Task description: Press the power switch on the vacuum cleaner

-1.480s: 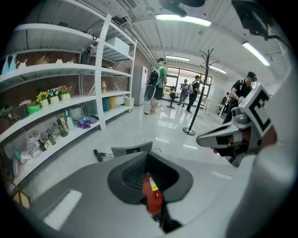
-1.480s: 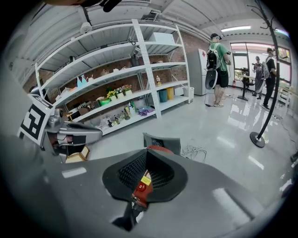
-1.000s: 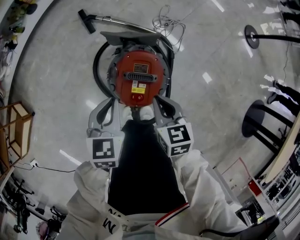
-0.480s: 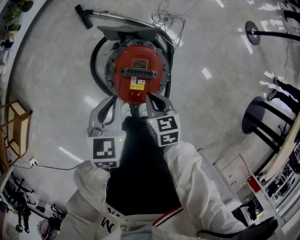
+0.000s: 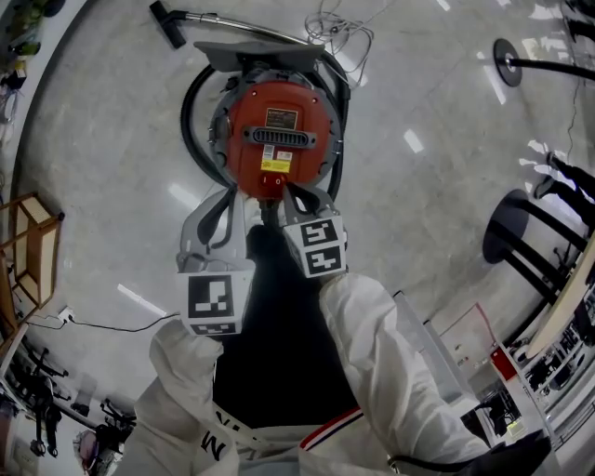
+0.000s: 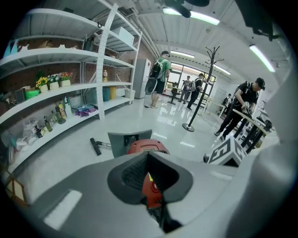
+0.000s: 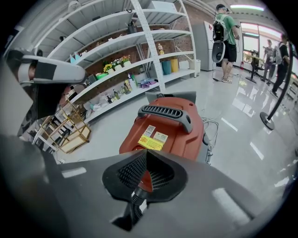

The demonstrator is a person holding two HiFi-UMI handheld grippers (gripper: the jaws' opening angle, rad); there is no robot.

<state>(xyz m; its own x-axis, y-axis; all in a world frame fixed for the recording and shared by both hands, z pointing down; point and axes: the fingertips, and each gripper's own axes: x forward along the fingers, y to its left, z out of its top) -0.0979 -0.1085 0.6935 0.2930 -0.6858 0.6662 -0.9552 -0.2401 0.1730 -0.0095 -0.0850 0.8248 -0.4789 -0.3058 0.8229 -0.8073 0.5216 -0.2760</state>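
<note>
Below, round glossy red vacuum cleaner (image 5: pixel 279 139); right gripper (image 7: pixel 146 153) closed.

"M" on the white jacket (image 5: pixel 186 409); vacuum stickers (image 7: pixel 151 142) unreadable.

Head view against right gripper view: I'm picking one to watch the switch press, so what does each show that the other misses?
Only the head view shows the floor nozzle and the person's white sleeves. Only the right gripper view shows the stocked shelves and that the right claw is shut. Both show the red vacuum cleaner and its yellow label.
</note>
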